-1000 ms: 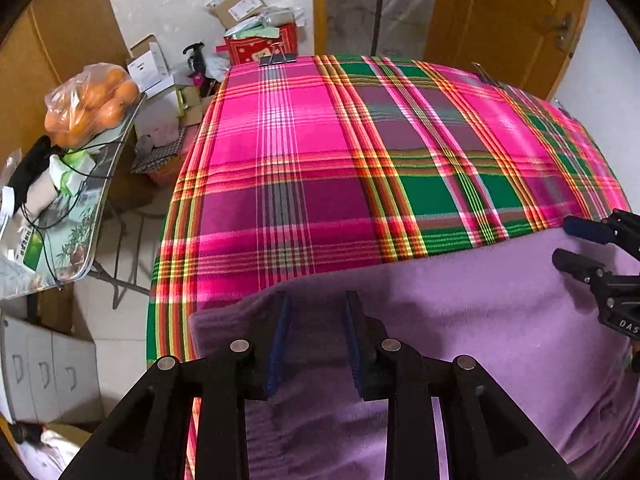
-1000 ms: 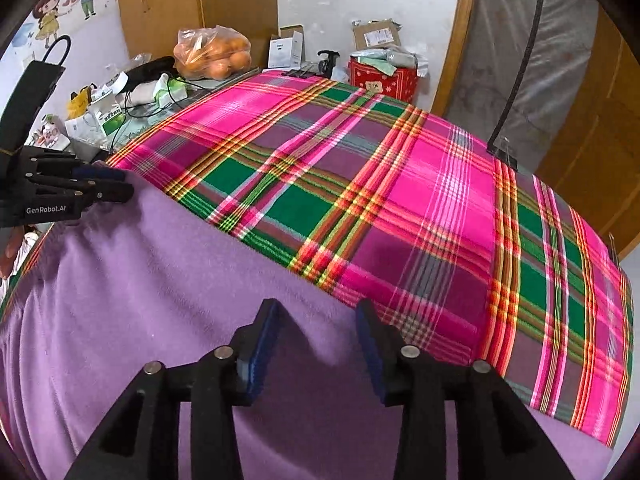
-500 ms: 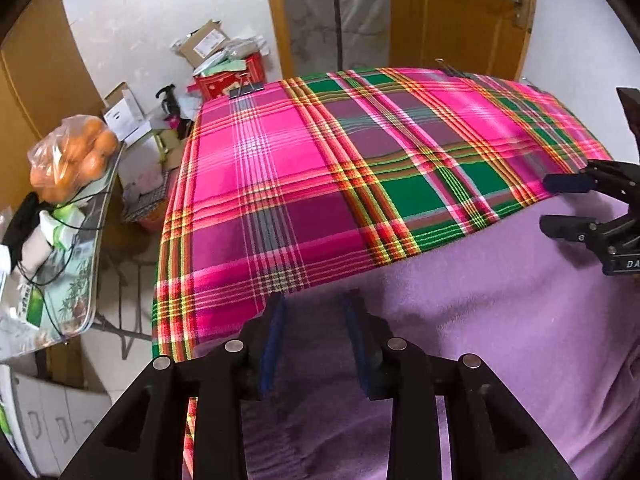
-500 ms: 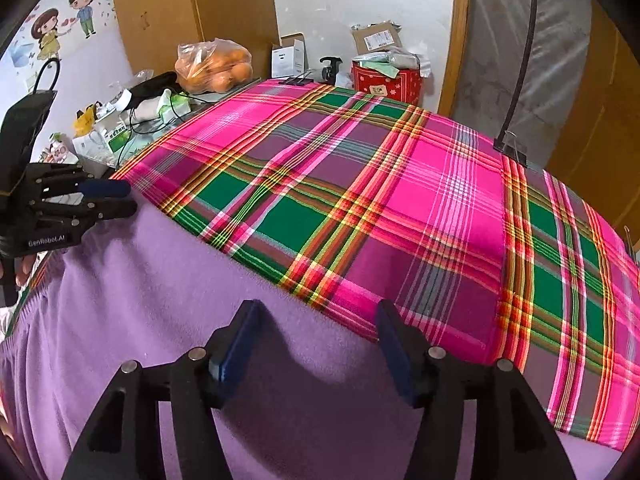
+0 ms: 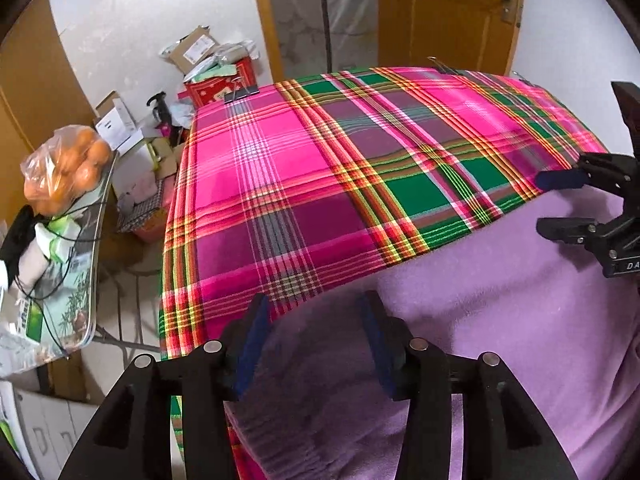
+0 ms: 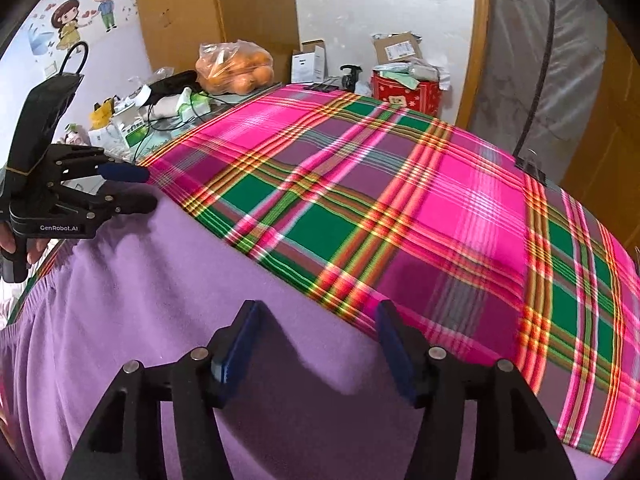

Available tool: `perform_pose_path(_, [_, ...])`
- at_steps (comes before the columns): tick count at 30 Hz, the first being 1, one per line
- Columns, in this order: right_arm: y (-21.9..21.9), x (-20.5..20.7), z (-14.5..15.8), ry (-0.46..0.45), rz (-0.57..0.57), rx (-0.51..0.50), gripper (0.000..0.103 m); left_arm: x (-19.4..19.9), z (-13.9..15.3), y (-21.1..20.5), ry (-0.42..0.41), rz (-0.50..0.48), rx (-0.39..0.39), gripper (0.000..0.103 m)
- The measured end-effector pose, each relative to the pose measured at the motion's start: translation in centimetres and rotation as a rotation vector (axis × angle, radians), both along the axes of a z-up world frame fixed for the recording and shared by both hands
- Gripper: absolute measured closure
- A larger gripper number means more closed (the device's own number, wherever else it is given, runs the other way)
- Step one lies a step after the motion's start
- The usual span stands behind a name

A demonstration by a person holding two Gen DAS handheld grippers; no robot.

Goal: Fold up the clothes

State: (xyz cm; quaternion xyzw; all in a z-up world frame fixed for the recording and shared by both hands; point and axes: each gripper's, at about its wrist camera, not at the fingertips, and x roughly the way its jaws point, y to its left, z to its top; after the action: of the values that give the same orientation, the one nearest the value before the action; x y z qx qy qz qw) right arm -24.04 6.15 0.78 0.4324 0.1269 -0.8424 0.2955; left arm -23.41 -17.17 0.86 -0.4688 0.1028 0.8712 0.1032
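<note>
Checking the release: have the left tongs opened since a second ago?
Yes. The left tongs have spread wider above the purple garment, and they sit farther back from the plaid cloth.

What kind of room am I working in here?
Probably a lived-in home room: cartoon wall stickers, a bag of oranges on a cluttered side table, and a wooden door behind the plaid-covered table.

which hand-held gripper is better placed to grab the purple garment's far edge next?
Left, marginally. The left hand-held gripper is open with its fingertips straddling the purple garment edge at the corner. The right hand-held gripper, also open, sits just short of the edge.
</note>
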Motion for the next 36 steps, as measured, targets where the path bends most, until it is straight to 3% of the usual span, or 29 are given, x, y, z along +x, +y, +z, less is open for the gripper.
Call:
perform_pose_path(7, [-0.8,0.3,-0.1,0.003,0.021,0.007,0.049,0.1,-0.2,-0.7,-0.014,0.006,0.077,0.053])
perform_pose_path(13, [-1.2,1.0,0.1,0.009,0.045,0.009,0.067,0.7,-0.1,-0.2,0.004,-0.035,0.062,0.059])
perform_pose_path(20, [-1.5,1.7,0.2,0.019,0.055,0.017,0.083,1.5,0.0,1.1,0.017,-0.093,0.003,0.085])
perform_pose_path(26, [-2.0,2.5,0.4,0.059,0.051,0.060,0.096,2.0,0.1,1.4,0.026,-0.057,-0.011,0.096])
perform_pose_path(36, [-1.6,5.3,2.9,0.111,0.035,0.040,0.097,4.4,2.8,1.3,0.121,-0.027,-0.018,0.101])
